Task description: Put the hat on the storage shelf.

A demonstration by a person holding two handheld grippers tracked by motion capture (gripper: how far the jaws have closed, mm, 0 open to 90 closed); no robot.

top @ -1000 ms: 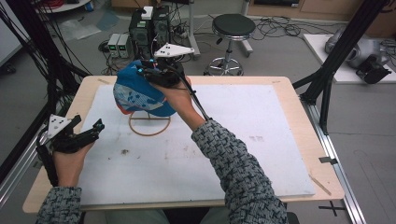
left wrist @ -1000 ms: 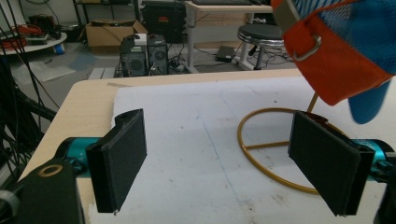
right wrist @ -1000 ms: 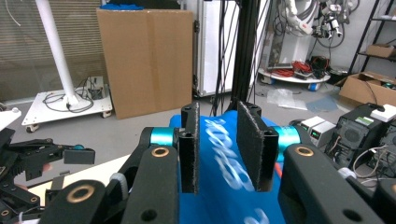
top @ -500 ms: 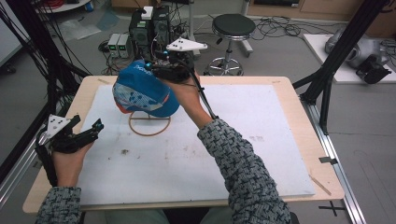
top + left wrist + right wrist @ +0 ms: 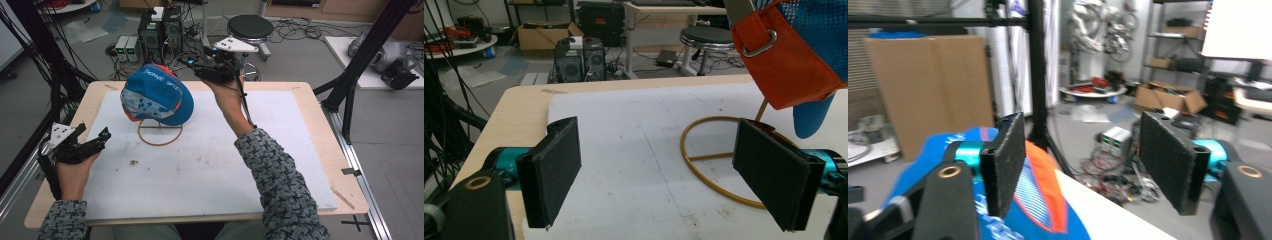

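Your work surface is a light wooden table (image 5: 320,100) covered almost entirely by a white mat (image 5: 210,160), leaving the wood exposed along the edges. On the mat, toward your far left, stands a gold wire stand (image 5: 160,134) with a ring base. Small dark specks (image 5: 133,162) mark the mat nearby.

a: item, cap (image 5: 157,100)? on the ring stand (image 5: 160,134), left-centre of the table (image 5: 300,100).
b: left gripper (image 5: 90,145) near the left edge; right gripper (image 5: 192,67) raised just right of the cap.
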